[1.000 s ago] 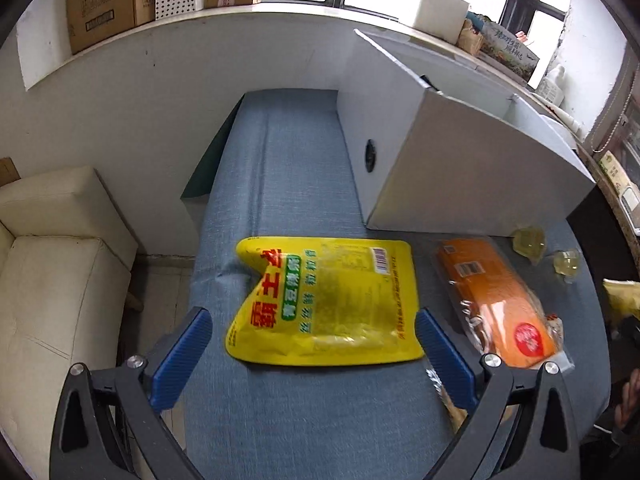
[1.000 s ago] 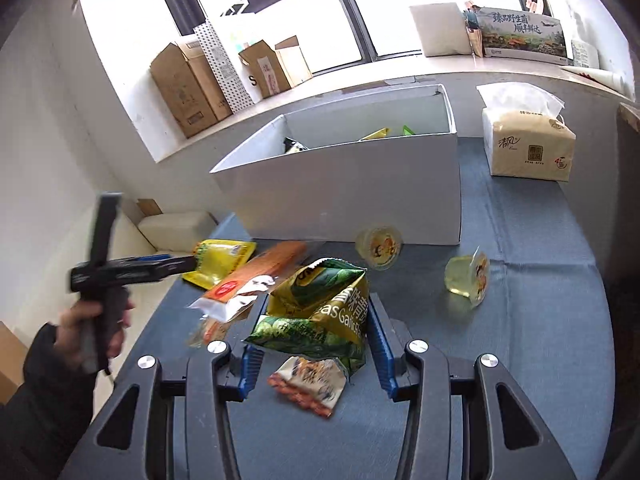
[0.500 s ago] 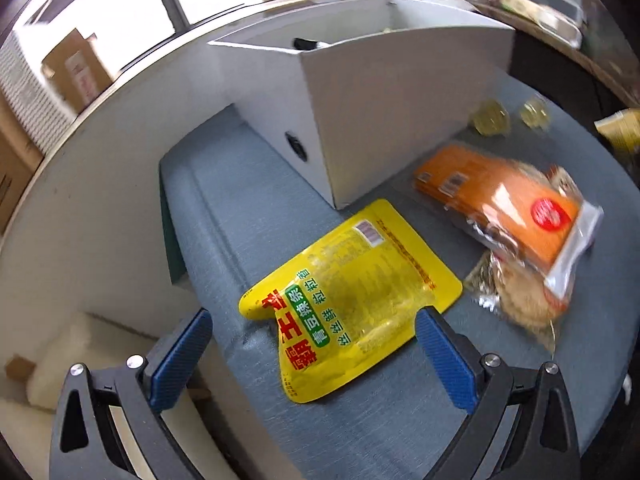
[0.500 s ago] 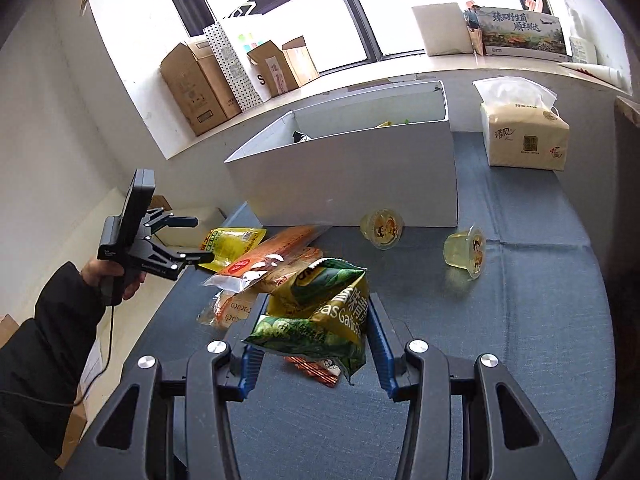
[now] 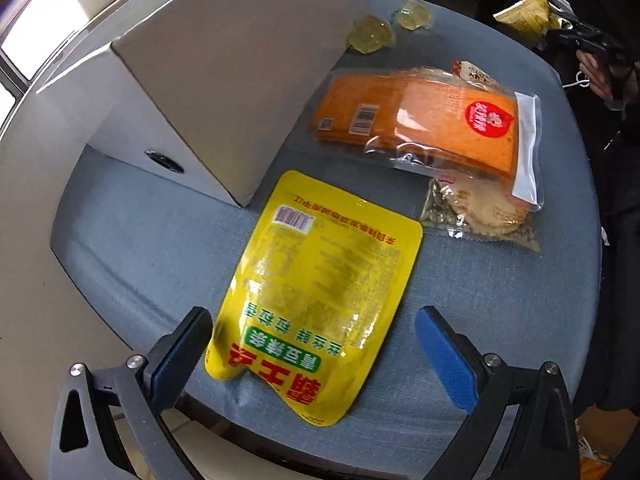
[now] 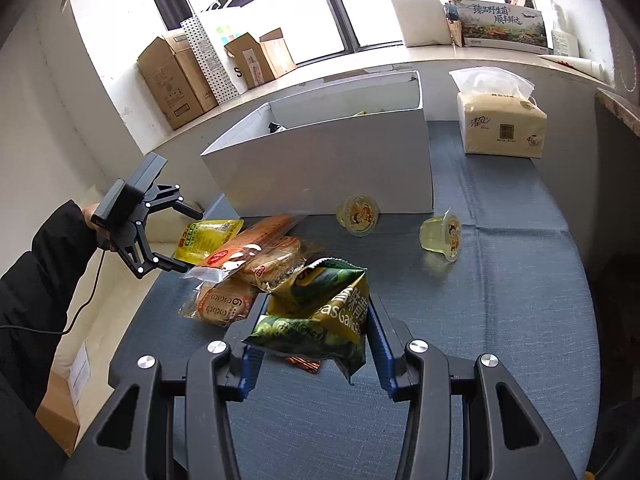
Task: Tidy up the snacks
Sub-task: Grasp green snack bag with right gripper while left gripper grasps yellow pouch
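Both tongs: right clamps green bag; left wide.

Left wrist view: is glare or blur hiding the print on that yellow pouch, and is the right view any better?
Left wrist view: yellow pouch sheen-washed mid-face, fine print smeared, big characters readable. Right wrist view: windows blown out; green chip bag sharp.

Glossy yellow foil pouch on matt woven blue cloth, beside smooth white cardboard box
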Demonstrator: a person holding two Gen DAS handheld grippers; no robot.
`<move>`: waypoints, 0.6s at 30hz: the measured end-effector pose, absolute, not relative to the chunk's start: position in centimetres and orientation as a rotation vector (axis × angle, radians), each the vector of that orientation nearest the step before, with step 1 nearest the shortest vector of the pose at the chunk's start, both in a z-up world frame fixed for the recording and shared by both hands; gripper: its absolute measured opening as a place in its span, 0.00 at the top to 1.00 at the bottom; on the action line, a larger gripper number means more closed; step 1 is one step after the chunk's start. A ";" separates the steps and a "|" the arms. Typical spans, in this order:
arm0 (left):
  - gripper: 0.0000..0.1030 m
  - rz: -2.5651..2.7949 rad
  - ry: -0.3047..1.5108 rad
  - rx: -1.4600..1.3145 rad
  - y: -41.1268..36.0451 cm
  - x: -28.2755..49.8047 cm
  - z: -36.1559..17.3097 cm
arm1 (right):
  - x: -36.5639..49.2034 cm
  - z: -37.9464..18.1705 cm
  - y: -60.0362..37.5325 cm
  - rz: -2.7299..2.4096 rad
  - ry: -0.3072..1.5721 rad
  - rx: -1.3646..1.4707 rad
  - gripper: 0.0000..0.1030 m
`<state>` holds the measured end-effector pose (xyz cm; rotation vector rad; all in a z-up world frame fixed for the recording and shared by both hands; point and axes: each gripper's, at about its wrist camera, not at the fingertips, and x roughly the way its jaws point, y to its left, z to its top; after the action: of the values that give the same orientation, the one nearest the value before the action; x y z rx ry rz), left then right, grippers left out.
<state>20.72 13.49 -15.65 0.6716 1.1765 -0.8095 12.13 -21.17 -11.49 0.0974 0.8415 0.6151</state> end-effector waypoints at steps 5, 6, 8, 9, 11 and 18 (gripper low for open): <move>0.00 -0.899 1.226 0.677 13.5 22.0 -16.4 | 12.3 -11.8 -21.0 0.582 0.869 0.091 0.51; 0.00 -0.917 1.216 0.715 13.2 21.6 -16.5 | 12.4 -11.8 -21.0 0.577 0.871 0.091 0.51; 0.00 -0.931 1.203 0.709 13.2 21.6 -16.2 | 12.4 -11.8 -21.0 0.577 0.876 0.096 0.51; 0.01 -0.922 1.192 0.695 13.4 21.7 -16.0 | 12.6 -11.9 -21.0 0.575 0.877 0.103 0.51; 0.10 -0.896 1.171 0.657 14.2 21.9 -15.5 | 12.8 -12.2 -21.0 0.565 0.883 0.105 0.51; 0.46 -0.717 1.067 0.553 16.6 19.8 -13.6 | 12.9 -12.8 -20.6 0.581 0.901 0.121 0.51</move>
<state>19.76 16.64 -13.63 0.5533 1.0669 -0.7171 12.92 -20.57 -12.84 0.1208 0.9007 0.5807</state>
